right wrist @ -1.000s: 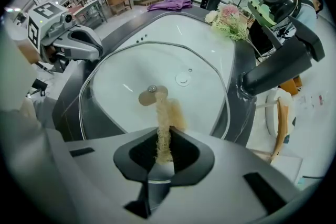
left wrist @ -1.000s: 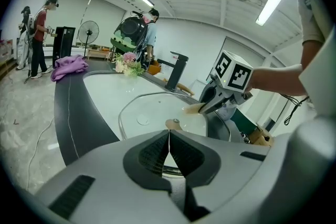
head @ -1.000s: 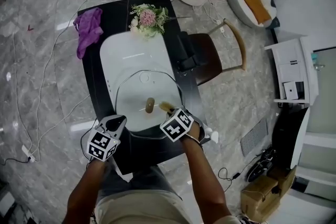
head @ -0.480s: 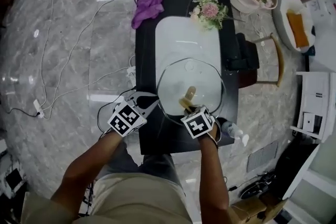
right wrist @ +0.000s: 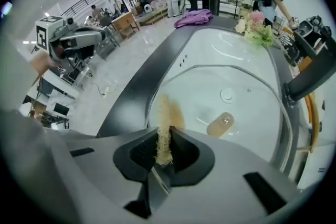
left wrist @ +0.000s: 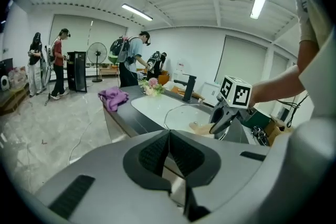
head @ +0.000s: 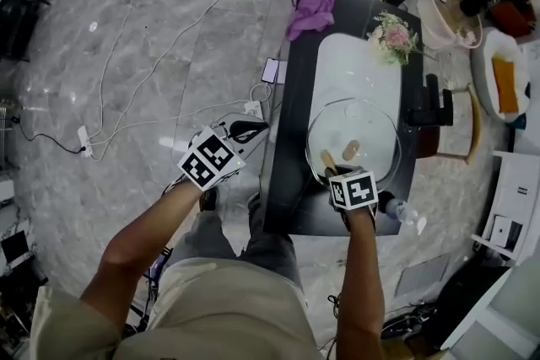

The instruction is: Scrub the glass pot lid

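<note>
The glass pot lid (head: pixel 364 124) lies flat over the white sink (head: pixel 354 63), its tan knob (head: pixel 351 150) near the middle. My right gripper (head: pixel 332 167) is at the lid's near rim, shut on a tan fibrous scrub pad (right wrist: pixel 164 128) that rests on the glass (right wrist: pixel 236 92). My left gripper (head: pixel 250 129) hangs left of the black counter, over the floor, well away from the lid. Its jaws (left wrist: pixel 169 136) are shut with nothing between them. From the left gripper view the lid (left wrist: pixel 186 112) and the pad (left wrist: pixel 199 127) show under the right gripper's cube.
A purple cloth (head: pixel 310 8) and a flower bunch (head: pixel 392 36) lie at the counter's far end. A black faucet (head: pixel 430 110) stands right of the sink, a small bottle (head: pixel 396 209) at the near right corner. Cables (head: pixel 126 131) trail over the floor on the left. People (left wrist: pixel 131 57) stand in the background.
My left gripper has swung away from the lid's near-left edge to the left, off the counter. The right gripper keeps the pad at the lid's near rim. The head view has shifted.
</note>
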Action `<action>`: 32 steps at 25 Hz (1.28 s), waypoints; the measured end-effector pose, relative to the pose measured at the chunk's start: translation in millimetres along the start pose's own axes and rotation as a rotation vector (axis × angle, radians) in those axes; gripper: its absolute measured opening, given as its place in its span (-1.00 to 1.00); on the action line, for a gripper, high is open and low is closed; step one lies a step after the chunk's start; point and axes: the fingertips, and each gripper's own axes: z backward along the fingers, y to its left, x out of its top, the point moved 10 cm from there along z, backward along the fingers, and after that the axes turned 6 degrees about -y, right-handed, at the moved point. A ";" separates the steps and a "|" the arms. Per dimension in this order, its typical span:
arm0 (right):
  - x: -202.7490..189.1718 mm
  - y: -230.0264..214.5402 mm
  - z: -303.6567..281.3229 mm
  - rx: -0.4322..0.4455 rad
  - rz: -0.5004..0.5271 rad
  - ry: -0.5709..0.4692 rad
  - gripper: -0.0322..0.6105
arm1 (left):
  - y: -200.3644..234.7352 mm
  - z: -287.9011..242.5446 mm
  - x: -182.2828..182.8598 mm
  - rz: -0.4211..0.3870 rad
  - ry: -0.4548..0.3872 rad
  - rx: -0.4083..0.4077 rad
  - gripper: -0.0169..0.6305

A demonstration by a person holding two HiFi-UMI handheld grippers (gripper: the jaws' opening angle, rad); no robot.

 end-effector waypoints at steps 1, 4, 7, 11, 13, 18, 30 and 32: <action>1.3 2.4 6.5 -0.017 -0.006 -0.016 -0.77 | 1.6 10.6 5.2 -0.006 -0.011 0.008 -0.89; 5.8 10.6 28.2 -0.069 -0.017 -0.068 -0.77 | 6.7 40.2 22.7 -0.025 -0.050 0.031 -0.89; 11.3 19.9 53.4 -0.125 -0.012 -0.121 -0.77 | 10.1 67.5 41.6 -0.052 -0.087 0.044 -0.89; 24.7 39.4 99.3 -0.175 0.011 -0.232 -0.77 | 8.7 99.7 68.6 -0.092 -0.144 0.046 -0.89; 31.7 51.3 126.1 -0.200 0.019 -0.299 -0.77 | 5.0 113.6 82.0 -0.111 -0.169 0.039 -0.89; 49.2 88.3 194.5 -0.246 0.024 -0.504 -0.77 | -7.7 149.3 118.4 -0.189 -0.258 0.010 -0.89; 35.4 173.9 324.4 -0.358 0.063 -0.915 -0.77 | -55.5 236.5 182.0 -0.332 -0.455 -0.025 -0.89; 27.3 187.2 339.5 -0.383 0.065 -0.970 -0.77 | -64.9 248.9 187.3 -0.353 -0.481 -0.030 -0.89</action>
